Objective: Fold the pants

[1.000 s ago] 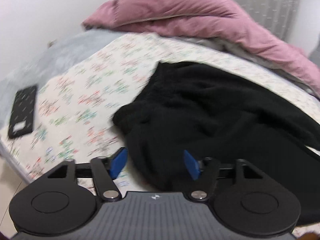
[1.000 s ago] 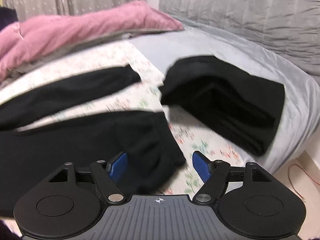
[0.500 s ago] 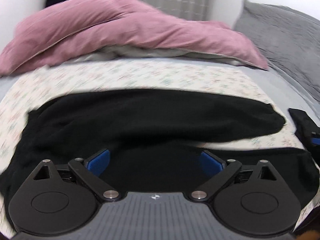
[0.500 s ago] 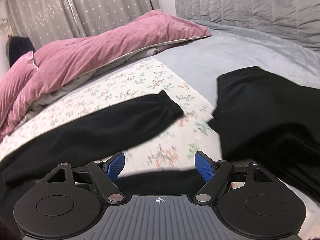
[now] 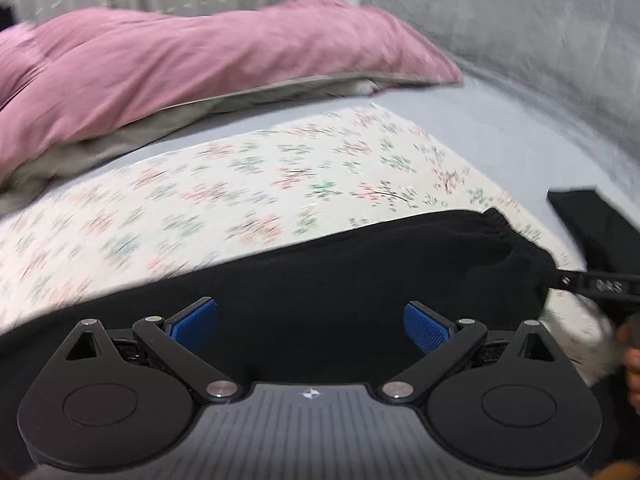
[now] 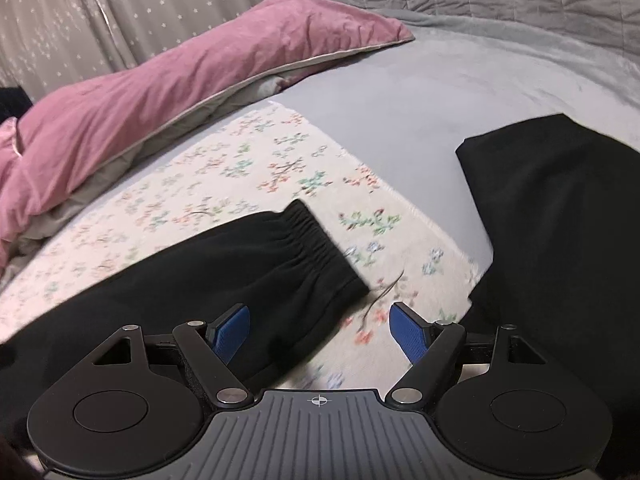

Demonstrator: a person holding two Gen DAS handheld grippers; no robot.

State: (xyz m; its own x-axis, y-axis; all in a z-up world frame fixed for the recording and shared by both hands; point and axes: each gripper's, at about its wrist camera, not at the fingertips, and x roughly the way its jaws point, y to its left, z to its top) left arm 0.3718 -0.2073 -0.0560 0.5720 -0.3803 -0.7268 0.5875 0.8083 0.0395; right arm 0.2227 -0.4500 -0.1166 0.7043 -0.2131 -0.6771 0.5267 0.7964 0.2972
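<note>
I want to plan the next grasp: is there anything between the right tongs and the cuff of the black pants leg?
Nothing visible. The right tongs are open just before the elastic cuff of the black pants; only the bare floral sheet lies around it.

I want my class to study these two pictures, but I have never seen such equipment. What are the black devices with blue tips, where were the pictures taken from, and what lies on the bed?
Each device is a hand-held two-finger gripper, and a camera on it looks forward along its fingers. One picture comes from the left gripper, the other from the right gripper. Both are open and hold nothing. Black pants lie on a flowered sheet, cuff toward the right gripper. Beyond lie a pink quilt and, on the right, other black clothing.
</note>
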